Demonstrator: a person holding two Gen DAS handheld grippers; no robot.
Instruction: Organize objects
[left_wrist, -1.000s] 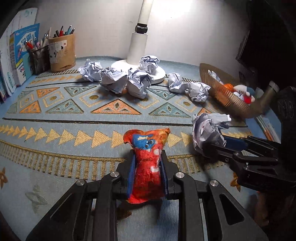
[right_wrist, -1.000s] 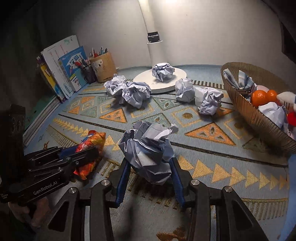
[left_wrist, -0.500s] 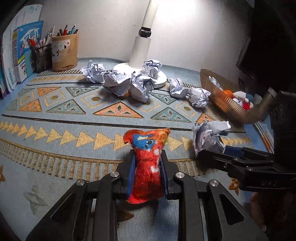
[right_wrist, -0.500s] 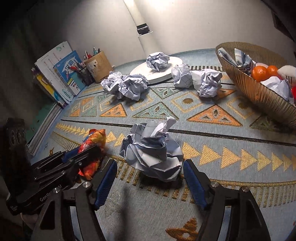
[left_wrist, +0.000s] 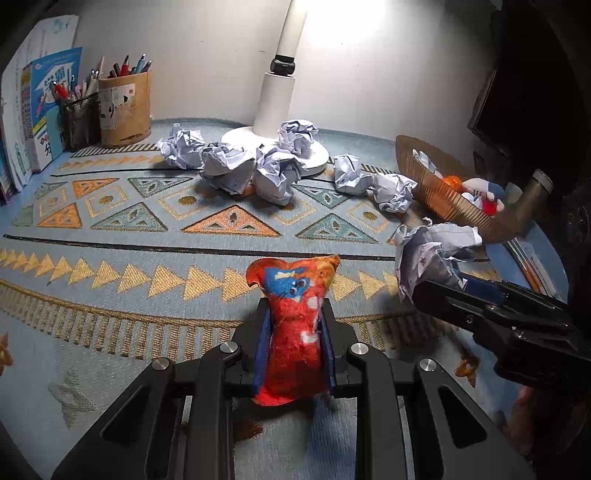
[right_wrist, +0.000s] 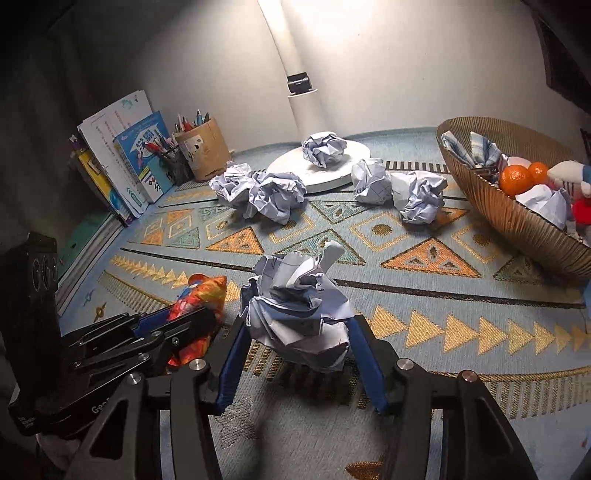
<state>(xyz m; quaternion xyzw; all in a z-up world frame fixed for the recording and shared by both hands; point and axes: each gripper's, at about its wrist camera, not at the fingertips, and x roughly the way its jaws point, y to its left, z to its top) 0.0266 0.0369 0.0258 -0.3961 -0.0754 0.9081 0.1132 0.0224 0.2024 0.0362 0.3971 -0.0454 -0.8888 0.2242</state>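
Note:
My left gripper is shut on a crumpled red wrapper with a blue patch, held upright just above the patterned mat. From the right wrist view the wrapper sticks out of the left gripper at lower left. A crumpled white paper ball sits on the mat between the blue pads of my right gripper. The jaws are closing. The pads stand at the ball's sides without squeezing it. In the left wrist view the ball lies at the right gripper's tip.
Several more paper balls lie around the white lamp base at the back. A woven basket with oranges, paper and a toy stands at the right. Pen holders and books line the back left.
The right jaws let go of the paper ball and spread wide, and have since narrowed around it again. The left gripper has kept the wrapper in the same place.

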